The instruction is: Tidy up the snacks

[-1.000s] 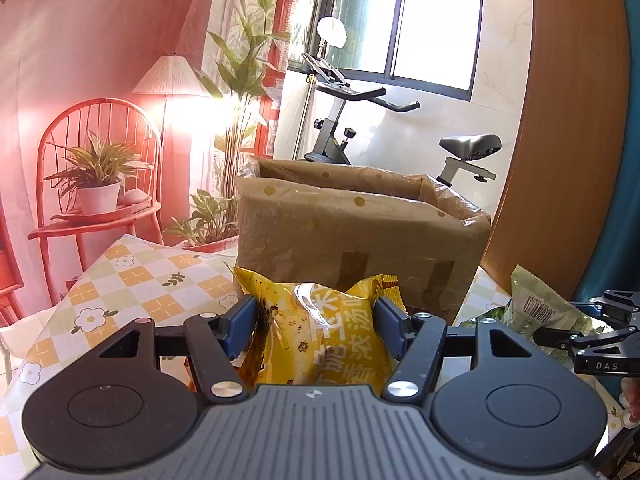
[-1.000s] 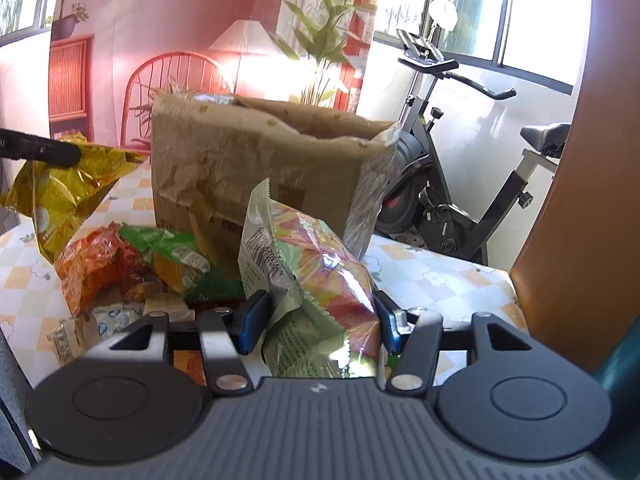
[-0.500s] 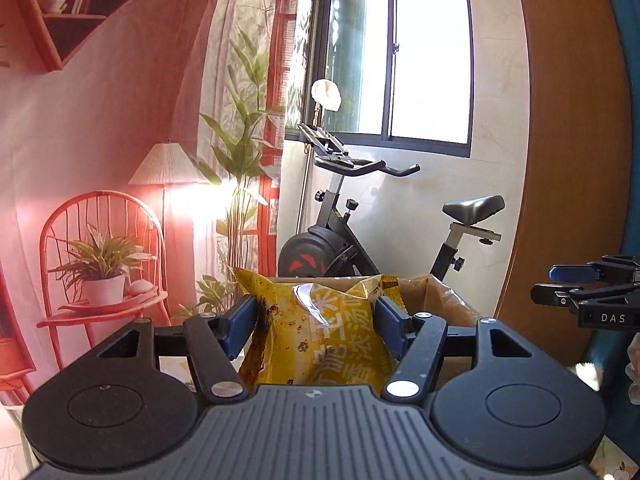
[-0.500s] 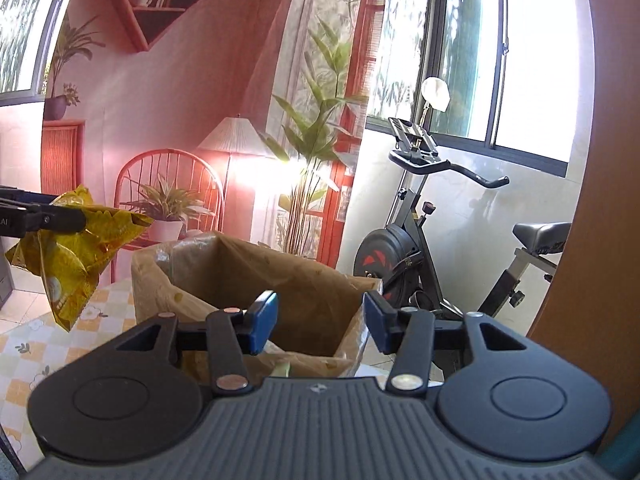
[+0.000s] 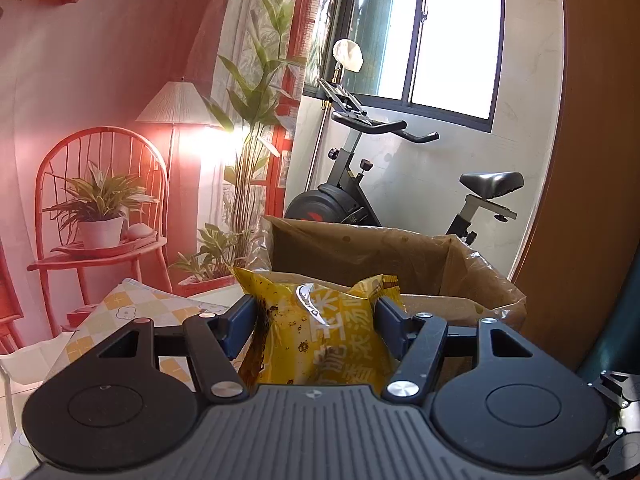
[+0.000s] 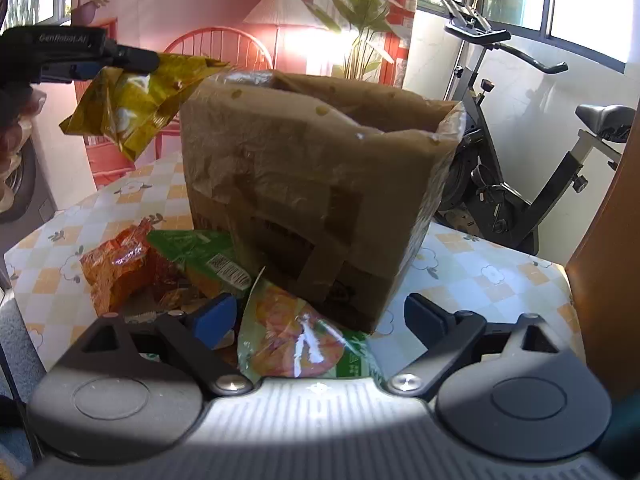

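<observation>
Left wrist view shows the left tongs [image 5: 316, 316] pinching a yellow snack packet [image 5: 320, 336] at centre frame, both blue pads pressed into its sides. The packet stands upright between them, long axis running up the frame, its crimped top edge level with the near rim of the brown cardboard box [image 5: 460, 264] behind it. The step in hand looks like carrying this packet to the box; the next move calls for bringing it over the open top before letting go.

In the right wrist view the right tongs [image 6: 320, 312] are opening, spread wide at lower centre. A green and orange packet [image 6: 296, 340] lies between them on the checked table [image 6: 480, 280], untouched by either pad, its long axis slanting toward the upper left. More packets, orange [image 6: 116, 268] and green [image 6: 204, 256], lie at left against the box's foot.
</observation>
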Demonstrator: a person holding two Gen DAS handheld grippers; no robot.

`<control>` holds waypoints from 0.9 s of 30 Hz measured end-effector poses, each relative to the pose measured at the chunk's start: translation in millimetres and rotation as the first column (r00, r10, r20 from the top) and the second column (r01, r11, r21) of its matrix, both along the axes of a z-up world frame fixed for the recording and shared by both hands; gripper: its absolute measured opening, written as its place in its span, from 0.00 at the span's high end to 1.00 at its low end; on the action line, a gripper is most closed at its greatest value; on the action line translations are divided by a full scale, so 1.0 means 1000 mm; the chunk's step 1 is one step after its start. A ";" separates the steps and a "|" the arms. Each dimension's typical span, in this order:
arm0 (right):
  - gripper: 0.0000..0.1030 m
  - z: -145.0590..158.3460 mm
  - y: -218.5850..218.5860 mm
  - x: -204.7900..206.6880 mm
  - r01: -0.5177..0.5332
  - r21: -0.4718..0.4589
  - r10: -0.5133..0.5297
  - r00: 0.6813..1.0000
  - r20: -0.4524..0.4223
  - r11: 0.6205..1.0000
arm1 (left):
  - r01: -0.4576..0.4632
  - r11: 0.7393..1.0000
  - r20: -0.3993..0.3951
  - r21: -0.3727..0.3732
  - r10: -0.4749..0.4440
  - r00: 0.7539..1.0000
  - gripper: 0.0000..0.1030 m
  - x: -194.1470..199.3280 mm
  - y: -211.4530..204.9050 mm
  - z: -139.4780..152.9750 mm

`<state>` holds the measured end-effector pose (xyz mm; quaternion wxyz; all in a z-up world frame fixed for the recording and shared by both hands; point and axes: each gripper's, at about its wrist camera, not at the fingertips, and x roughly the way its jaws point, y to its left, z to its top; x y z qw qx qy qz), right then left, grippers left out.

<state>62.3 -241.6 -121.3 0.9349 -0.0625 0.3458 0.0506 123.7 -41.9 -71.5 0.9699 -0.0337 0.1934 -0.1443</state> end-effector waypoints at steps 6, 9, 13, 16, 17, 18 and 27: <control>0.05 -0.052 0.017 0.017 0.071 -0.053 -0.077 0.991 -0.113 0.996 | 0.001 1.000 -0.005 0.022 -0.001 1.000 0.34 -0.009 0.004 -0.005; 0.14 -0.073 0.013 0.025 0.121 -0.088 -0.134 0.978 -0.162 0.989 | -0.005 1.000 -0.010 0.025 0.005 1.000 0.34 -0.010 0.008 -0.007; 0.27 -0.065 0.003 0.017 0.114 -0.045 -0.120 0.982 -0.147 0.992 | -0.008 1.000 -0.015 0.030 0.009 1.000 0.34 -0.010 0.008 -0.007; 0.29 -0.045 -0.008 0.004 0.122 -0.007 -0.122 0.986 -0.114 0.993 | -0.008 0.999 -0.007 0.031 0.008 1.000 0.34 -0.010 0.008 -0.004; 0.30 -0.037 -0.012 0.000 0.126 -0.009 -0.127 0.987 -0.095 0.992 | -0.007 1.000 -0.002 0.029 0.007 1.000 0.34 -0.010 0.008 -0.002; 0.30 -0.029 -0.016 -0.004 0.135 -0.006 -0.135 0.987 -0.083 0.991 | -0.005 1.000 0.003 0.027 0.005 1.000 0.34 -0.011 0.007 -0.001; 0.31 0.088 -0.039 -0.016 0.146 0.079 -0.155 0.980 0.127 0.986 | 0.016 0.999 0.082 0.052 -0.020 0.996 0.34 -0.008 -0.007 0.028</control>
